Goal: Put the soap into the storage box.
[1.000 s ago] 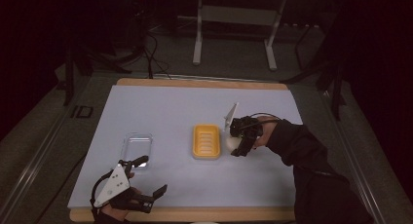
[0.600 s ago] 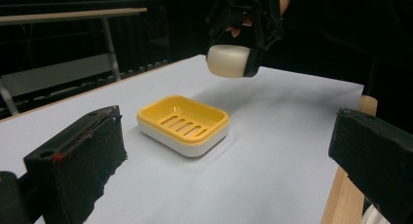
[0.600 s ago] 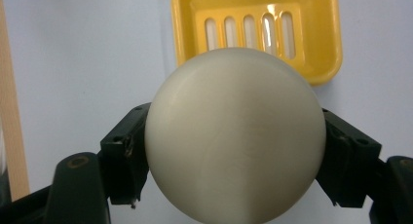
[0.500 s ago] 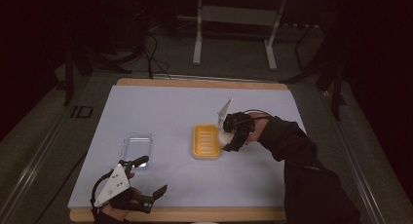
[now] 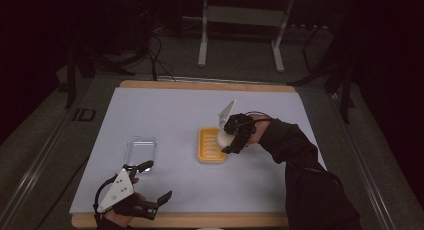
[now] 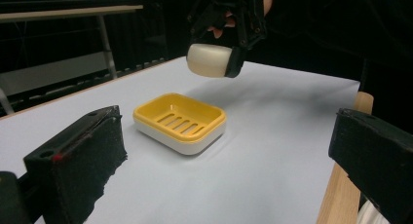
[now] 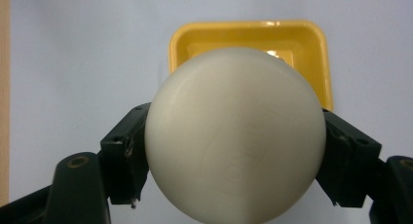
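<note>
Soap (image 7: 235, 136), clamped at its sides by the right tool (image 5: 226, 140) above the yellow dish (image 6: 179, 121), looks hard, smooth, probably slippery; left tool (image 5: 154, 181) gapes.

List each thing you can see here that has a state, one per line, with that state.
Soap bar: held in the air over the dish, not touching it.
Yellow soap dish: upright on the table, empty.
Clear lid: flat on the table, apart from the dish.
Right tongs: shut on the soap bar.
Left tongs: open, holding nothing, at the table's near edge.
</note>
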Tool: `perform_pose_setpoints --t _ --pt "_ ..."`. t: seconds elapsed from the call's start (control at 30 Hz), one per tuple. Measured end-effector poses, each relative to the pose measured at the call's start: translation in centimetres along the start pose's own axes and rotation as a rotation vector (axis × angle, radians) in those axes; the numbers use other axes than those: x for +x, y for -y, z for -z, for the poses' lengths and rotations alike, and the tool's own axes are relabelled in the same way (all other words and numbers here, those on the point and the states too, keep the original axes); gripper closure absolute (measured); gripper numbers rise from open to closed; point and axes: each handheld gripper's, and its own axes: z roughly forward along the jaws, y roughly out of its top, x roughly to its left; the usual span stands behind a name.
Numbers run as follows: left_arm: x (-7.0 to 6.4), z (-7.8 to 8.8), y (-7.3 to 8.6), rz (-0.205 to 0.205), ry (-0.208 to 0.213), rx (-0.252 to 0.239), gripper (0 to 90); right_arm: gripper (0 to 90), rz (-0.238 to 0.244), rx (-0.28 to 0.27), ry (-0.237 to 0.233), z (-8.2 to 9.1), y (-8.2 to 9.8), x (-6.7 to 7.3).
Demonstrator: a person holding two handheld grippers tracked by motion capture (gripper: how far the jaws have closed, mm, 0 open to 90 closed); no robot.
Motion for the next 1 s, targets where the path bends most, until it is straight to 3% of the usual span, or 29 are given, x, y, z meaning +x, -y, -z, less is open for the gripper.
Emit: perform_pose_setpoints --t 0.27,0.57,0.83,1.0 --pt "0.0 -0.1 0.0 -0.004 0.005 0.005 0.1 25.1 -0.019 -0.033 0.017 -0.6 0.0 -0.6" --pt "0.0 -0.1 0.0 -0.002 0.006 0.006 0.1 25.1 -0.003 -0.109 -0.012 -1.1 -0.2 -1.1" --pt "0.0 -0.1 0.0 -0.004 0.011 0.006 0.1 25.1 0.026 -0.111 -0.019 -2.8 -0.3 -1.4" --pt "0.0 -0.1 0.0 -0.003 0.014 0.006 0.1 25.1 0.018 -0.110 -0.024 -4.0 -0.3 -1.7"
